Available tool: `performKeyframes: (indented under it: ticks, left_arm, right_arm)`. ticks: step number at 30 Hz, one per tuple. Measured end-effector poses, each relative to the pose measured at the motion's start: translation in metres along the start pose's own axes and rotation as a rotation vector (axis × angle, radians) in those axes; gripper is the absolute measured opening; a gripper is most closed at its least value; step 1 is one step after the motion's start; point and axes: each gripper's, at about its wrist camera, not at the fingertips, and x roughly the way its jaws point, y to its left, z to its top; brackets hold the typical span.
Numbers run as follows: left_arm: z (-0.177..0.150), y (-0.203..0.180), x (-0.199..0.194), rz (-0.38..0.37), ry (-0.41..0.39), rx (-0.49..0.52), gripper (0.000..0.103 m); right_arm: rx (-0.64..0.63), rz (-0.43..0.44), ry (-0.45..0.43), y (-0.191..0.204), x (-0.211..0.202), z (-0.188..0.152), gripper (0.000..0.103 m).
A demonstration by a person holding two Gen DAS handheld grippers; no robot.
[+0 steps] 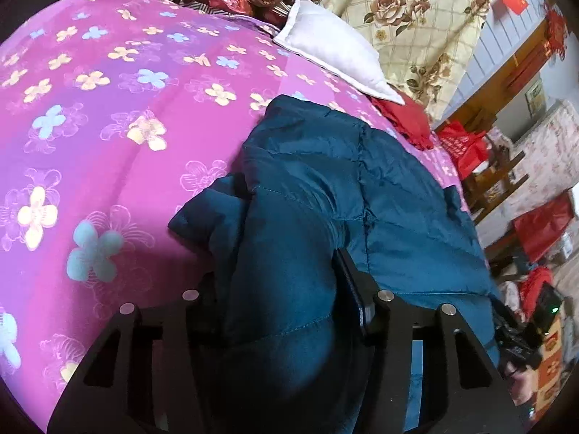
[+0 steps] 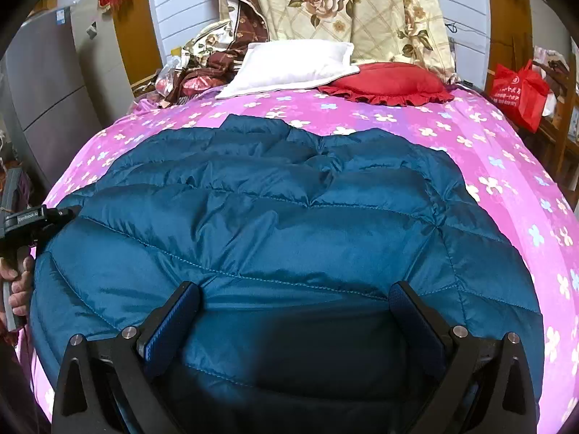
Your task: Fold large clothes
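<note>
Pinching puffy quilted teal jacket [image 1: 307, 188], left gripper [image 1: 286, 235] jaws; right gripper [image 2: 295, 311] jaws spread.

Both grippers are showing matte black frames with silver round screw heads; the right gripper [image 2: 295, 311] is wearing ribbed blue pads [image 2: 170, 325], the left gripper [image 1: 286, 271] dark ones.

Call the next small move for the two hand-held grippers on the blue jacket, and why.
Probably close the right hand-held gripper on the jacket hem. Its jaws stand wide open over the near edge, gripping nothing, while the left hand-held gripper already has a bunched fold of jacket between its fingers at the left side. The jacket lies flat on the pink bedspread, ready to fold once both hold.
</note>
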Motion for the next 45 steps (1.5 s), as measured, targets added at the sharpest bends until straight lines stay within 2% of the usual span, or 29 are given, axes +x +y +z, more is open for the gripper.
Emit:
performKeyframes:
  ticks: [3, 5, 7, 11, 12, 13, 15, 17, 22, 23, 25, 29, 31, 32, 33, 34, 35, 37, 40, 45]
  left_arm:
    - [-0.005, -0.008, 0.000, 0.071, -0.005, 0.045, 0.056]
    - [-0.003, -0.007, 0.001, 0.103, -0.005, 0.050, 0.061]
    - [-0.002, -0.009, -0.002, 0.111, -0.006, 0.041, 0.065]
    - [0.006, -0.012, -0.006, 0.115, -0.001, 0.019, 0.070]
    - [0.011, -0.015, -0.006, 0.117, -0.001, 0.016, 0.071]
    - [0.011, -0.017, -0.006, 0.120, -0.002, 0.016, 0.072]
    - [0.010, -0.020, -0.005, 0.133, -0.002, 0.025, 0.073]
    - [0.013, -0.024, -0.004, 0.134, 0.002, 0.028, 0.074]
    - [0.016, -0.022, -0.003, 0.108, 0.017, 0.010, 0.080]
    - [0.016, -0.022, -0.003, 0.105, 0.019, 0.012, 0.080]
    - [0.017, -0.021, -0.004, 0.087, 0.025, 0.002, 0.084]
    - [0.018, -0.022, -0.005, 0.075, 0.023, -0.008, 0.085]
    - [0.017, -0.023, -0.006, 0.073, 0.021, -0.009, 0.085]
    - [0.017, -0.023, -0.006, 0.075, 0.024, -0.011, 0.085]
    - [0.017, -0.023, -0.006, 0.081, 0.024, -0.007, 0.077]
    - [0.017, -0.024, -0.006, 0.074, 0.025, -0.006, 0.062]
    - [0.016, -0.027, -0.010, 0.081, 0.017, -0.005, 0.054]
    - [0.015, -0.041, -0.022, 0.112, -0.012, 0.038, 0.029]
    - [0.017, -0.061, -0.042, 0.150, -0.085, 0.092, 0.018]
    - [0.030, -0.084, -0.069, 0.116, -0.212, 0.074, 0.016]
  right_arm:
    - [-0.011, 0.007, 0.027, -0.001, -0.004, 0.003, 0.103]
    - [-0.007, -0.030, 0.014, -0.012, -0.012, 0.007, 0.103]
    - [0.017, -0.089, 0.006, -0.034, -0.018, 0.009, 0.103]
    - [0.113, -0.180, 0.061, -0.100, -0.017, 0.003, 0.103]
    - [0.157, -0.151, 0.070, -0.114, -0.016, -0.001, 0.103]
    - [0.227, -0.074, 0.077, -0.132, -0.015, -0.006, 0.103]
    - [0.352, 0.023, 0.096, -0.161, -0.013, -0.017, 0.103]
    - [0.401, 0.080, 0.106, -0.173, -0.010, -0.022, 0.103]
    - [0.402, 0.182, 0.069, -0.178, -0.006, -0.030, 0.103]
    - [0.399, 0.216, 0.060, -0.178, -0.006, -0.030, 0.103]
    - [0.371, 0.340, 0.053, -0.173, 0.000, -0.030, 0.102]
    - [0.332, 0.455, 0.040, -0.172, 0.006, -0.032, 0.090]
    - [0.362, 0.507, 0.035, -0.183, 0.012, -0.033, 0.074]
    - [0.368, 0.523, 0.035, -0.187, 0.013, -0.034, 0.069]
    - [0.353, 0.535, 0.040, -0.187, 0.015, -0.034, 0.064]
    - [0.341, 0.556, 0.044, -0.185, 0.017, -0.034, 0.054]
    - [0.319, 0.555, 0.037, -0.182, 0.016, -0.032, 0.050]
    - [0.211, 0.489, 0.013, -0.168, 0.002, -0.023, 0.034]
    - [0.095, 0.401, -0.055, -0.150, -0.019, -0.010, 0.026]
    - [-0.003, 0.278, -0.217, -0.135, -0.052, 0.021, 0.022]
